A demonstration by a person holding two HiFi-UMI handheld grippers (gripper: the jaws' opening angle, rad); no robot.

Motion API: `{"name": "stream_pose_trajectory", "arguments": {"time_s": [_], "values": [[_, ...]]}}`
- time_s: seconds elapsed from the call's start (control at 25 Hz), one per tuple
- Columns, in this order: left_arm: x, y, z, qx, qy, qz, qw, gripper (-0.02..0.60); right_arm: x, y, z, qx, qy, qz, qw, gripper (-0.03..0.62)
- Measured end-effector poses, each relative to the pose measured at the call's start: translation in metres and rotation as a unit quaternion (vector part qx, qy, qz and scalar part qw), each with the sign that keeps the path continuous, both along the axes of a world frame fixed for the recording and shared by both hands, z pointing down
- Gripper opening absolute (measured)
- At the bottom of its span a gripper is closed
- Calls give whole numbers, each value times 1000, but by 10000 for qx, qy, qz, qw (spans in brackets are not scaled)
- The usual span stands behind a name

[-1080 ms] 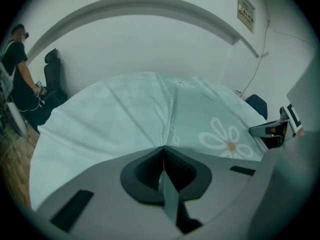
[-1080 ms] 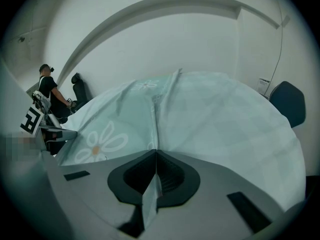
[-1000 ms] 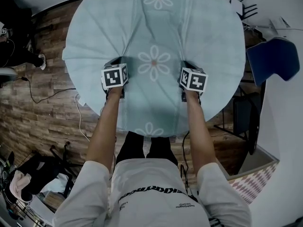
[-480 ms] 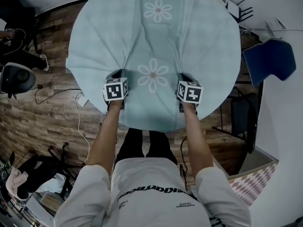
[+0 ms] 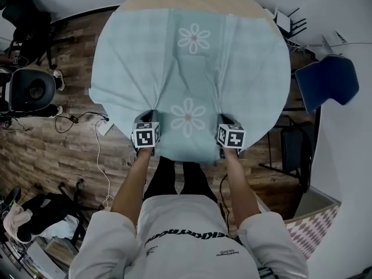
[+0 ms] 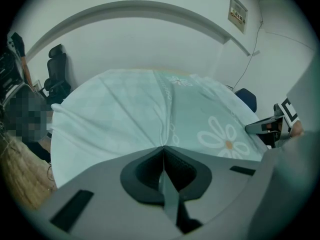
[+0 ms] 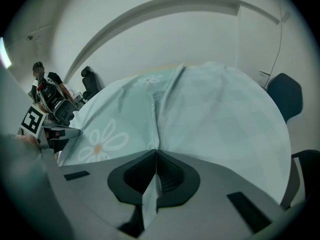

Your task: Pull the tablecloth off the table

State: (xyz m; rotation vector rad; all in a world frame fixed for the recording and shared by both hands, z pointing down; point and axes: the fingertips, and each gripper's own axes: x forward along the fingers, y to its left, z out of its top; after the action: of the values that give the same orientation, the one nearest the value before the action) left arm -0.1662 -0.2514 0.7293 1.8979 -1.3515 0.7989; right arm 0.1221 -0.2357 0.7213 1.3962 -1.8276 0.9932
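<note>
A pale teal tablecloth with white daisy prints covers a round table, whose bare tan top shows along the far edge. My left gripper is shut on a pinched fold of the cloth near its front edge, and the right gripper is shut on another fold. In the left gripper view the cloth runs taut into the closed jaws of the left gripper. The right gripper view shows the cloth gathered the same way into the right gripper. Creases fan out from both grips.
A blue chair stands right of the table, a black office chair to the left. Cables trail over the wooden floor. A checked box sits at the lower right. A person stands at the far left in the right gripper view.
Both grippers have drawn back toward me with the cloth. The cloth has slid along the table, uncovering a strip of bare tabletop at the far edge.
</note>
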Motion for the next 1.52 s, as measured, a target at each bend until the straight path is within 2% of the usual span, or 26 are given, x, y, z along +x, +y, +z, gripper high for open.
{"name": "stream_pose_trajectory", "arguments": {"time_s": [0.32, 0.56, 0.76, 1.12, 1.28, 1.52], "values": [[-4, 47, -6, -106, 74, 77, 9999, 14, -7, 50, -2, 36, 177, -336, 9993, 35], [-7, 75, -27, -2, 124, 184, 9998, 14, -19, 83, -20, 165, 26, -519, 9985, 35], [4, 109, -55, 102, 231, 364, 9990, 14, -30, 117, -47, 384, -186, -677, 9968, 35], [18, 147, -149, 1009, 556, 375, 9926, 14, -39, 152, -145, 1402, -606, -674, 9860, 35], [24, 150, -195, 1470, 693, 435, 9857, 14, -33, 150, -194, 1883, -777, -577, 9773, 35], [28, 148, -267, 2226, 795, 466, 9705, 14, -36, 142, -270, 2741, -968, -694, 9543, 35]]}}
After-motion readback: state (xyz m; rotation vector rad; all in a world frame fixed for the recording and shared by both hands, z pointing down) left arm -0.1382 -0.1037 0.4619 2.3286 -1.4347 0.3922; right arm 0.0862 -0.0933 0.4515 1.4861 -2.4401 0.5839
